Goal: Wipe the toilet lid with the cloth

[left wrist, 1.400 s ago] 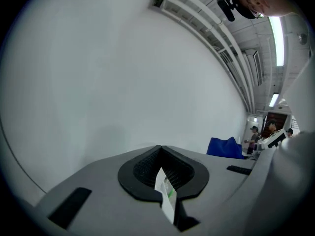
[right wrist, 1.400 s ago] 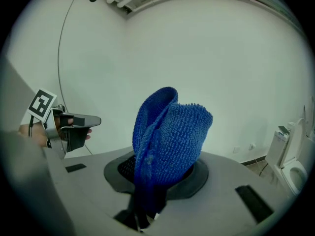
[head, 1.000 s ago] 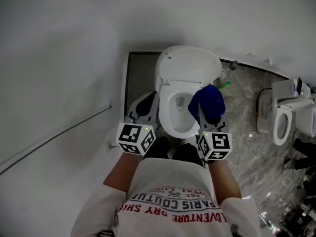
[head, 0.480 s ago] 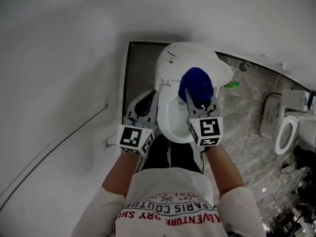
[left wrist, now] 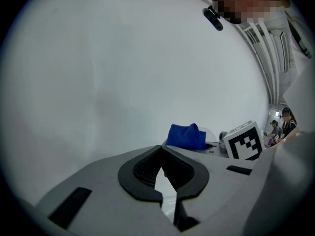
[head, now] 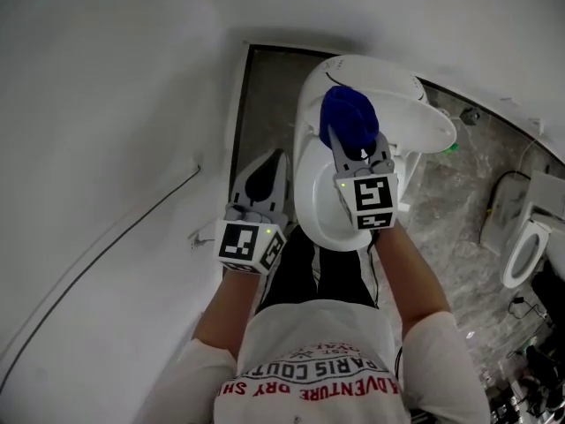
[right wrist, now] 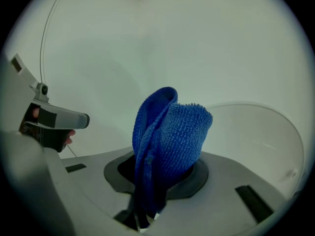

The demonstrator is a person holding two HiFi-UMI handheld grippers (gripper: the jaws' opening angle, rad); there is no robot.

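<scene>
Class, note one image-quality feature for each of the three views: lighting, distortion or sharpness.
Head view: dim, soft light. Left gripper view: round fisheye frame with black corners. Right gripper view: same fisheye; the blue cloth is sharp, weave visible.

Blue cloth (right wrist: 172, 136) — nubbly looped pile, matt; toilet lid (head: 410, 113) — smooth white, slight sheen, prob. plastic; floor (head: 459, 228) — polished, marbled.

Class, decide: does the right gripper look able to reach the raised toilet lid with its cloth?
Probably yes: the right gripper, shut on the blue cloth, hangs just before the lid, nothing between them.
</scene>
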